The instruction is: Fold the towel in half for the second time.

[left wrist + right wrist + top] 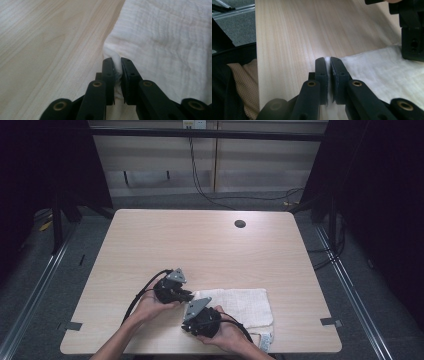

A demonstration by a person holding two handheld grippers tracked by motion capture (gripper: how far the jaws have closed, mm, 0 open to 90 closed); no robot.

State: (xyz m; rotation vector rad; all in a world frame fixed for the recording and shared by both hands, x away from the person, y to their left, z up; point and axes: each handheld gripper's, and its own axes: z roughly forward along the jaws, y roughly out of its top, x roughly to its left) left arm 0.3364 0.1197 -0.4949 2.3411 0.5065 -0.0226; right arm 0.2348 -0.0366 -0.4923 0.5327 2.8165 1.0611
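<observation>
Because the white cloth (pixel 240 307) lies flat at the lower middle of the wooden table (pixel 200 245), the left gripper (pixel 191 296) and the right gripper (pixel 186 326) each pinch its left edge, probably to lift or fold it.

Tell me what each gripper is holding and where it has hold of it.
Both hold the white cloth by its left edge: the left gripper pinches a bunched fold at the far corner, the right gripper the near corner.

Left claw (pixel 118 62) pinching white cloth (pixel 165 42) edge, pale wooden table (pixel 45 45)
</observation>
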